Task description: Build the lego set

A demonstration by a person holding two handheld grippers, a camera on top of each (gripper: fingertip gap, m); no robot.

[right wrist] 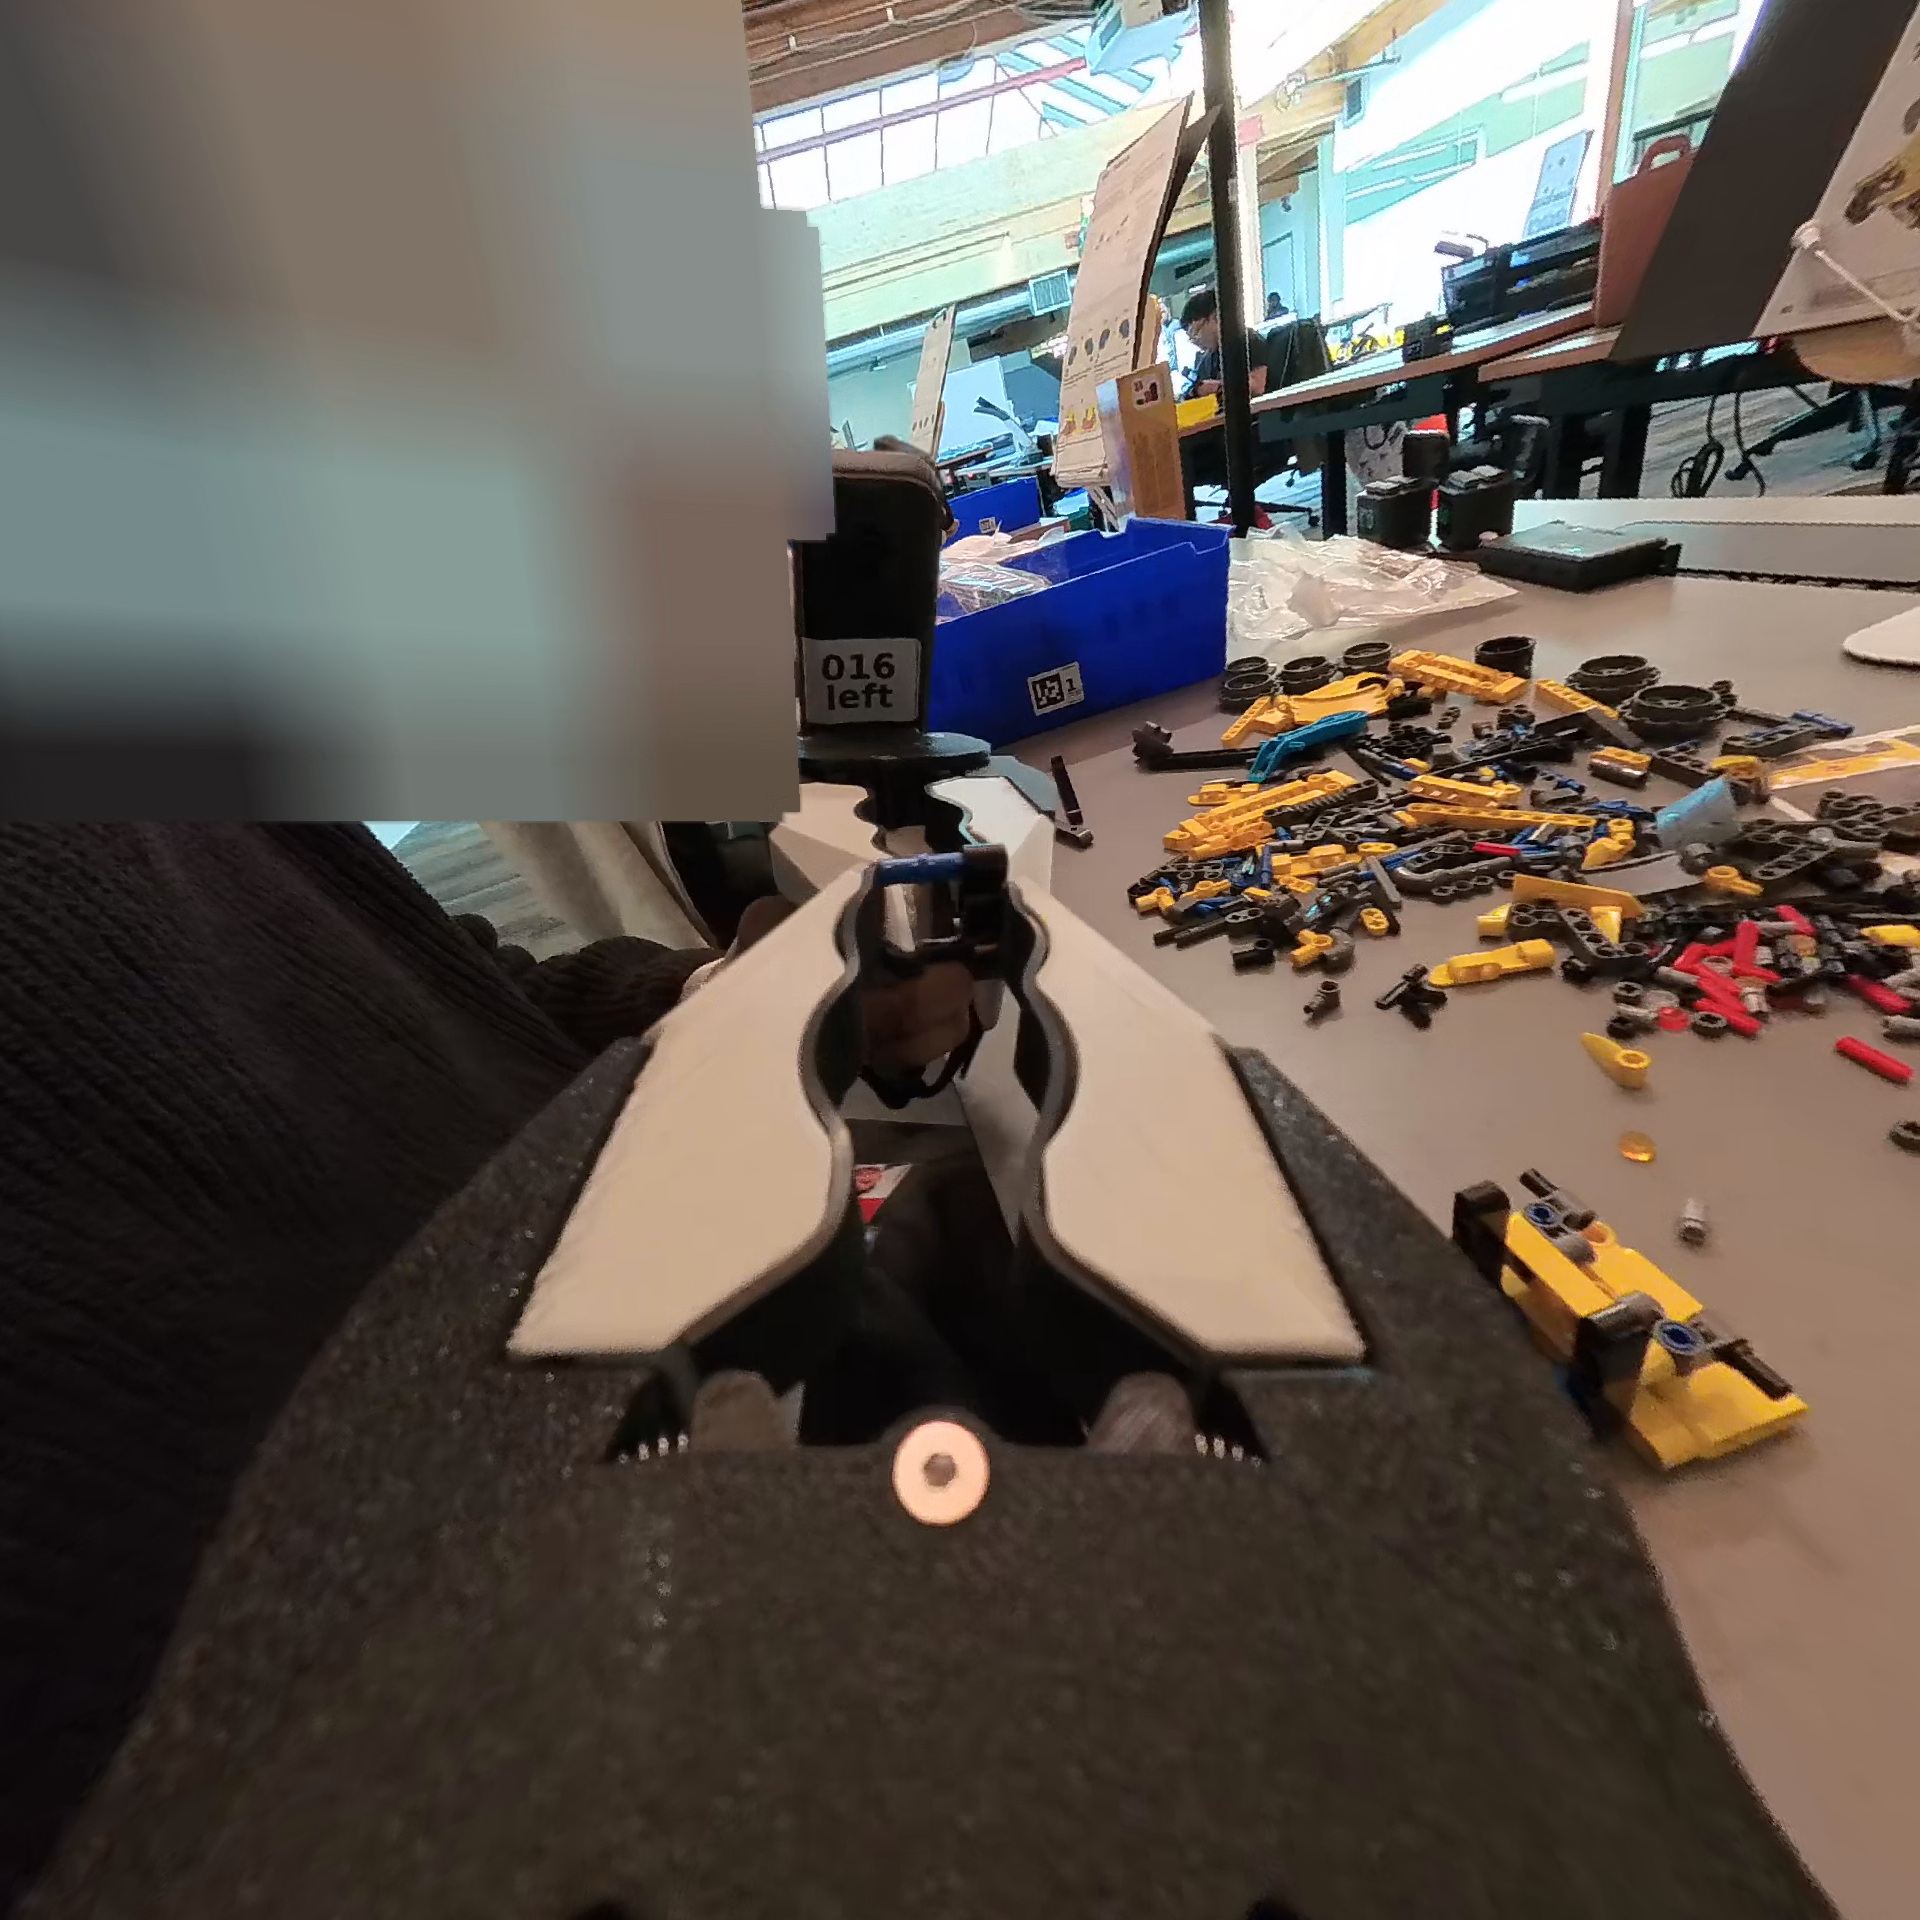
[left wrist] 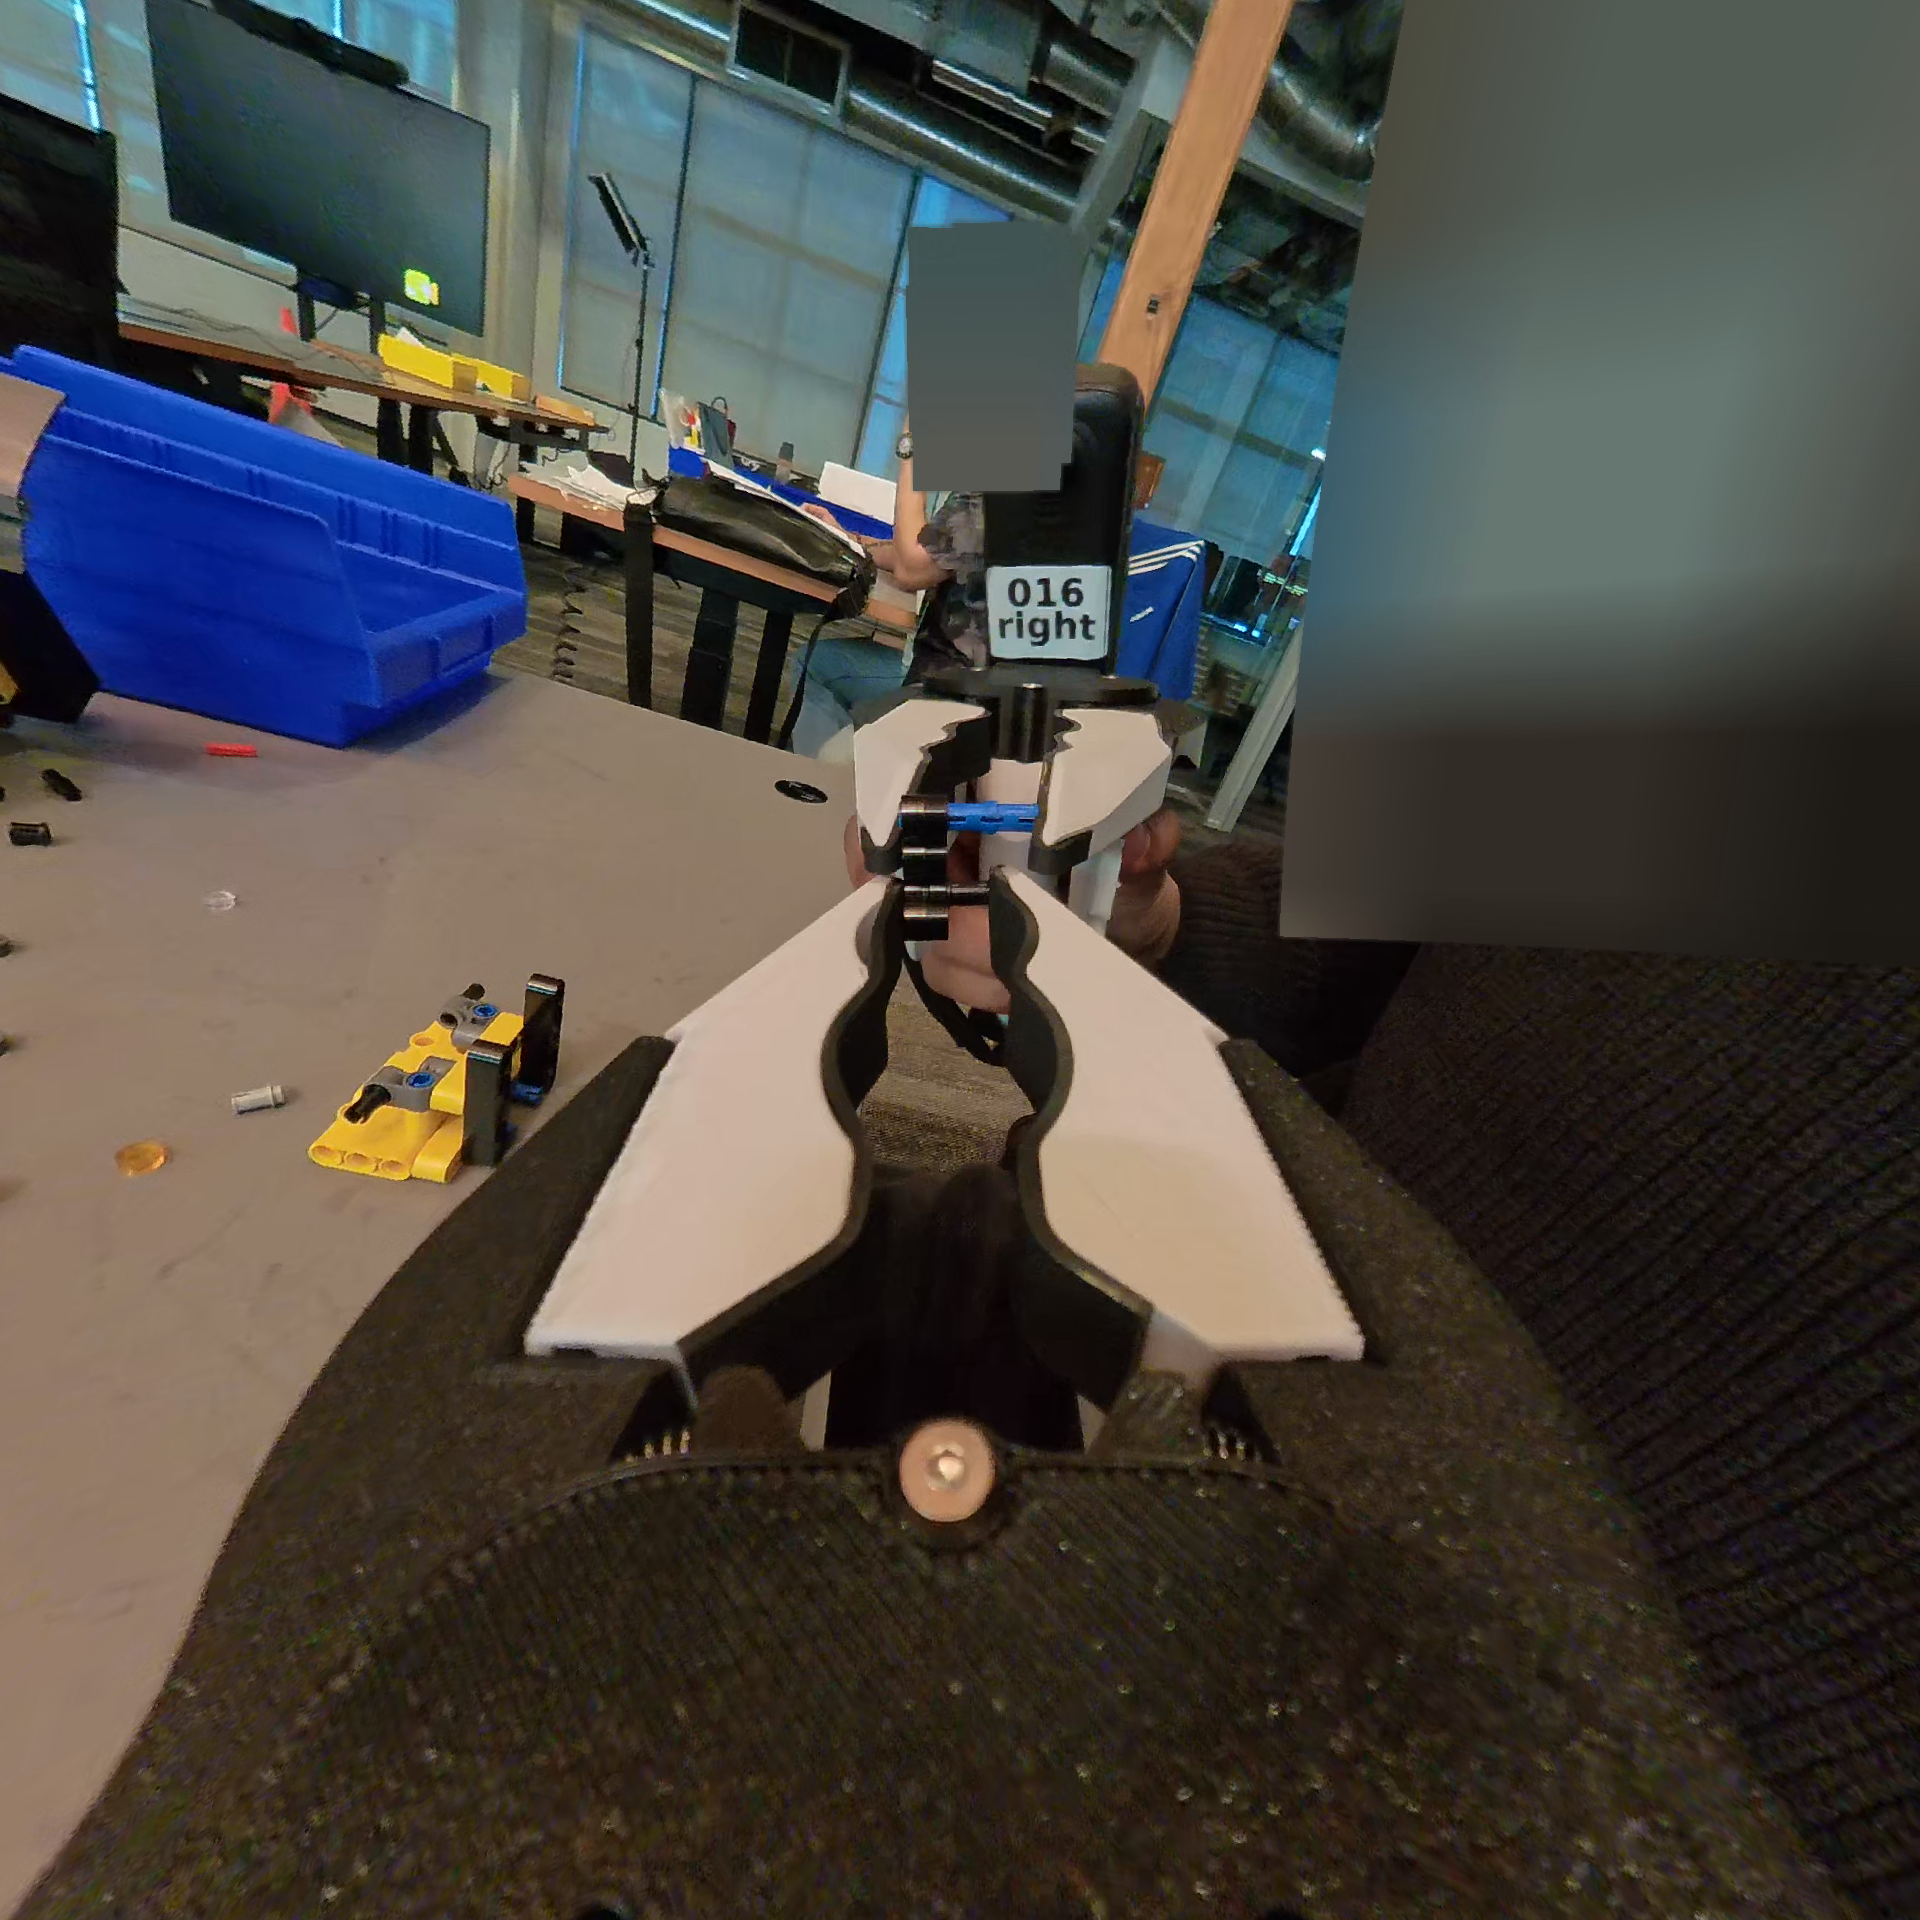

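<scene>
- left gripper (left wrist: 940,896) jaws pinched tight on a black beam (left wrist: 923,860)
- right gripper (right wrist: 928,878) jaws clamp a blue pin (left wrist: 992,817) stuck in the beam's top hole, tips nearly touching

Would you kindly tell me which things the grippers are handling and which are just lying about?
In the grippers: black beam in left gripper; blue pin in right gripper.
Lying about: yellow assembly, loose parts pile, blue bin, orange stud.
</scene>
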